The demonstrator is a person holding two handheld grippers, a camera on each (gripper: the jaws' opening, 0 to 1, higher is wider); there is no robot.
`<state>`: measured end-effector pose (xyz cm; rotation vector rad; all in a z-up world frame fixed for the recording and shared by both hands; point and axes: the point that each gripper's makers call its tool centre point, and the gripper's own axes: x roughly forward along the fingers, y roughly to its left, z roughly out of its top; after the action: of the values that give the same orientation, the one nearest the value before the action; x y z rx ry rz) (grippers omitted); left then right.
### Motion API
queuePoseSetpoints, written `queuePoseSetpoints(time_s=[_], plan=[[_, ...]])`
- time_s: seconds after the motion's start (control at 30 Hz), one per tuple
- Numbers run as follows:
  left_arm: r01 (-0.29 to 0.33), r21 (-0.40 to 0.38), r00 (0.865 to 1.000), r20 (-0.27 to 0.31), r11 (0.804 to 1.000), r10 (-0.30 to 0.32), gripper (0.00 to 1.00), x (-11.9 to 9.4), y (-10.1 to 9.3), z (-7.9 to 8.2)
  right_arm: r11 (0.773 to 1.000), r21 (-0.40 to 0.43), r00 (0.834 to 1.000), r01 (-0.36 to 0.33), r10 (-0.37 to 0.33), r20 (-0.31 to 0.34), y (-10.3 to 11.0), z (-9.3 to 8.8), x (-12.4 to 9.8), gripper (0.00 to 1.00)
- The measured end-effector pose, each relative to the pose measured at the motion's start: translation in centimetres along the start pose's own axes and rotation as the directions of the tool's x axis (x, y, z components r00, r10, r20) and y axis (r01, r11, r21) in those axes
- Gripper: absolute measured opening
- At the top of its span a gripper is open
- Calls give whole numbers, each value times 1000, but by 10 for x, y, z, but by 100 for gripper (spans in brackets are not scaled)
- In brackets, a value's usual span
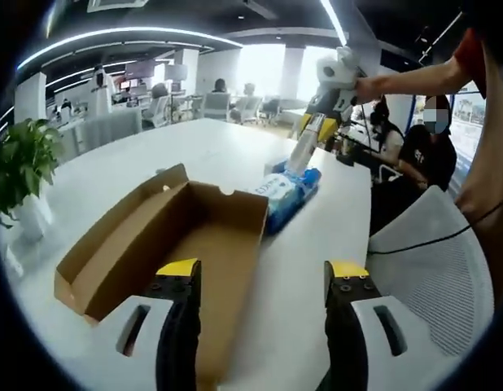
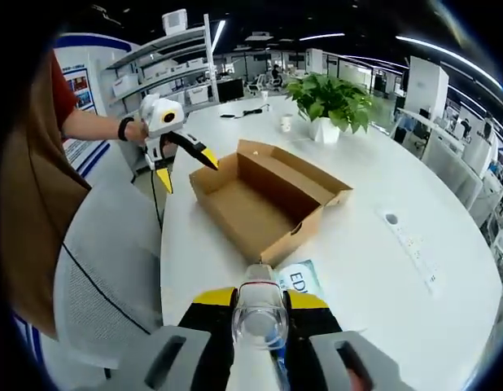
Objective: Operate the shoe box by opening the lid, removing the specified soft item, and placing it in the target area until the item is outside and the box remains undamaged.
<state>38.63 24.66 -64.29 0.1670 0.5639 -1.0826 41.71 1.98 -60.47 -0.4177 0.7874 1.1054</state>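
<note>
Open cardboard shoe box (image 1: 166, 244) on a white round surface (image 1: 219, 142), lid off or folded away, inside looking bare. One soft blue-and-white pack (image 1: 286, 194) already outside, lying on the surface just beside the box's far short end as seen in the left gripper view.

Right hand-held gripper (image 1: 317, 134) reaching down onto that pack, yellow-tipped jaws closed against its top. In the right gripper view, the same right hand-held gripper (image 2: 260, 308) pinched on something clear and rounded, the pack (image 2: 299, 278) printed with letters directly under the tips, touching the box's (image 2: 268, 195) near wall.

Left hand-held gripper (image 1: 261, 277) with jaws spread wide, holding nothing, hovering at the box's near end. Same gripper seen from the right gripper view as the left hand-held gripper (image 2: 186, 155), poised at the box's far corner, a hand (image 2: 136, 129) behind it.

Pack's long axis running roughly in line with the box's length, away from the left hand-held gripper. Right hand-held gripper plainly the nearer one, already in contact. Judged step: setting down or releasing the pack in the target area, box apparently unharmed.

Count: one box, one pack, two hand-held grippers, one potted plant (image 2: 331, 102).
</note>
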Motion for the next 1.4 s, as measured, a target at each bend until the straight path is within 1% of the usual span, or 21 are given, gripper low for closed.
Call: queuePoseSetpoints(time_s=[0.13,0.3,0.4,0.6,0.7,0.93,1.13,1.23,1.33,1.4], plan=[[-15,-20,1000,-14,1000,15,59,-6,-3,-12,1000,-7,1000,0,0,-11,-10,0,1,18],[-26,-38,999,-24,999,26,58,-13,-6,-21,1000,-15,999,-2,2,-34,-21,-1,2,18],[-35,-46,999,-24,998,34,57,-16,-6,-22,1000,-28,999,1,-2,-54,-29,-2,3,18],[-59,-53,998,-11,997,59,57,-26,-5,-19,998,-60,994,6,-13,-112,-51,-9,3,18],[-72,-55,997,-10,996,72,57,-31,-5,-19,998,-64,992,9,-17,-124,-62,-8,3,18],[-96,-73,995,-19,993,95,57,-39,-4,-29,996,-91,985,16,-31,-169,-88,-10,9,18],[-113,-90,993,-27,990,111,57,-45,-4,-37,994,-112,979,9,-32,-203,-100,-12,19,18],[-123,-95,992,-33,988,120,56,-48,-3,-40,992,-127,973,3,-32,-229,-106,-17,25,18],[-135,-103,991,-36,985,132,56,-52,-2,-43,992,-127,971,-1,-29,-236,-110,-18,28,18],[-141,-108,990,-39,984,137,56,-54,-2,-45,991,-132,967,-6,-28,-251,-114,-23,31,18]])
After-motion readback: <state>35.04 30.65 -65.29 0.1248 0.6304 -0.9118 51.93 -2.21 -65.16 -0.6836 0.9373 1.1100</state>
